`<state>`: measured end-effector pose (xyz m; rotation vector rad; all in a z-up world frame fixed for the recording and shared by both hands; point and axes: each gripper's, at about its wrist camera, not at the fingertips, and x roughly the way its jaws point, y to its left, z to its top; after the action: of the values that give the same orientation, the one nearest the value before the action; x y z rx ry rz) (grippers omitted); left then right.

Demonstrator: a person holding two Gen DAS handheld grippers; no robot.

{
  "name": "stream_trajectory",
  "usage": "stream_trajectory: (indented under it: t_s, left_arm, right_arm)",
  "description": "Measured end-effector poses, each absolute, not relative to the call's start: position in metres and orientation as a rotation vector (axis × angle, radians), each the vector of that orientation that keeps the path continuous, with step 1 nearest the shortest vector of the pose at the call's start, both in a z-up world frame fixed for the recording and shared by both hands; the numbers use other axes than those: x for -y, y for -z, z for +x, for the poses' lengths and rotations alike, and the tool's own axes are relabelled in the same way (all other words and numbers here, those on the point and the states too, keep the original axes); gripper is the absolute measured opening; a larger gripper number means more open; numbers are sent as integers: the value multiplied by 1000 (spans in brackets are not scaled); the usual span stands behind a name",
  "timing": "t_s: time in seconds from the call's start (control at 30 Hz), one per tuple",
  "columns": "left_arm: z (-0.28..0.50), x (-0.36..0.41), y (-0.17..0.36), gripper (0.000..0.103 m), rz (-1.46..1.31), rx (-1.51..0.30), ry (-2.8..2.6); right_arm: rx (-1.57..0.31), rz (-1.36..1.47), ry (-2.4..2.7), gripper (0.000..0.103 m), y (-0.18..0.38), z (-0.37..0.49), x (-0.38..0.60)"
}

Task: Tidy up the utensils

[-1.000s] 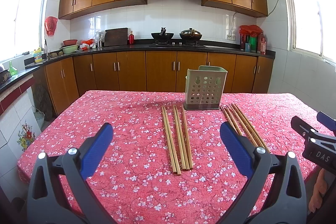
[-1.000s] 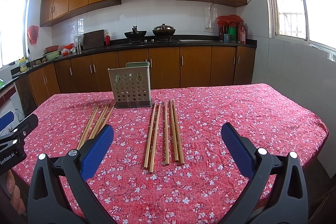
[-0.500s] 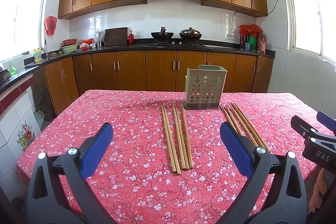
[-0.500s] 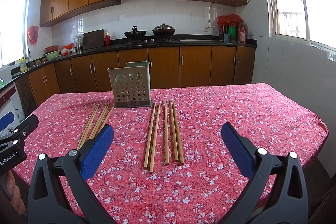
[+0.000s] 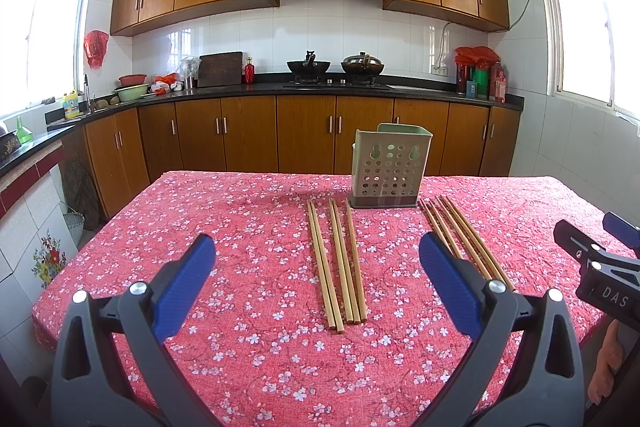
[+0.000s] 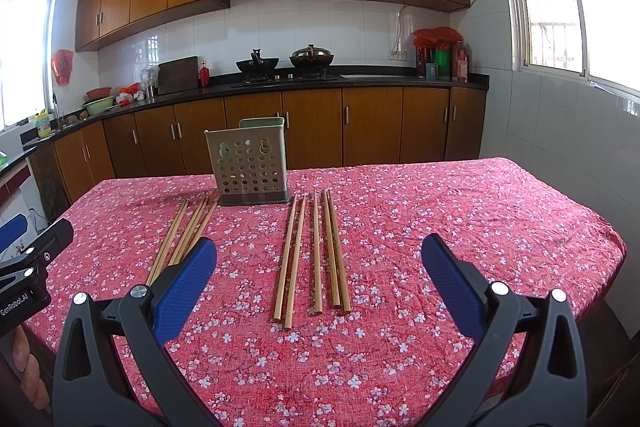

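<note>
A pale green perforated utensil holder [image 5: 390, 167] stands upright at the far middle of the table; it also shows in the right wrist view [image 6: 251, 167]. Two groups of wooden chopsticks lie flat in front of it. The left group [image 5: 338, 263] lies ahead of my left gripper [image 5: 318, 267], which is open and empty above the near table. The right group [image 6: 316, 253] lies ahead of my right gripper [image 6: 318, 267], also open and empty. The right group also shows in the left wrist view [image 5: 464, 239], and the left group in the right wrist view [image 6: 182, 235].
The table carries a red floral cloth [image 5: 240, 227]. The right gripper's body [image 5: 600, 267] shows at the right edge of the left view; the left gripper's body [image 6: 28, 263] shows at the left edge of the right view. Kitchen counters and cabinets stand behind the table.
</note>
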<state>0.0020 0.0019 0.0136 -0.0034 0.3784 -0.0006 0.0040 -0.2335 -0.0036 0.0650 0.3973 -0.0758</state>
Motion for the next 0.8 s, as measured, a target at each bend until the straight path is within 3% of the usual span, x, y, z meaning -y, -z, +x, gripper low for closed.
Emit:
stream_trajectory:
  t_s: [0.27, 0.5, 0.53, 0.57, 0.6, 0.67, 0.8]
  left_arm:
    - [20, 0, 4, 99, -5, -431, -38]
    - [69, -30, 22, 99, -72, -595, -62]
    - [75, -34, 23, 99, -81, -613, -69]
    - [86, -41, 28, 99, -83, -640, -83]
    - [90, -42, 27, 99, -81, -649, -89]
    - [105, -48, 32, 96, -73, -672, -89]
    - [126, -51, 40, 80, -58, -721, -72]
  right_arm:
    - [-443, 96, 83, 101, 9, 15, 241]
    - [-584, 144, 173, 101, 33, 56, 271]
    - [-607, 148, 177, 98, 37, 64, 276]
    - [-640, 152, 171, 87, 42, 75, 281]
    - [-668, 154, 164, 82, 46, 84, 284]
    - [-735, 160, 149, 59, 58, 103, 289]
    - [-844, 171, 99, 36, 78, 133, 289]
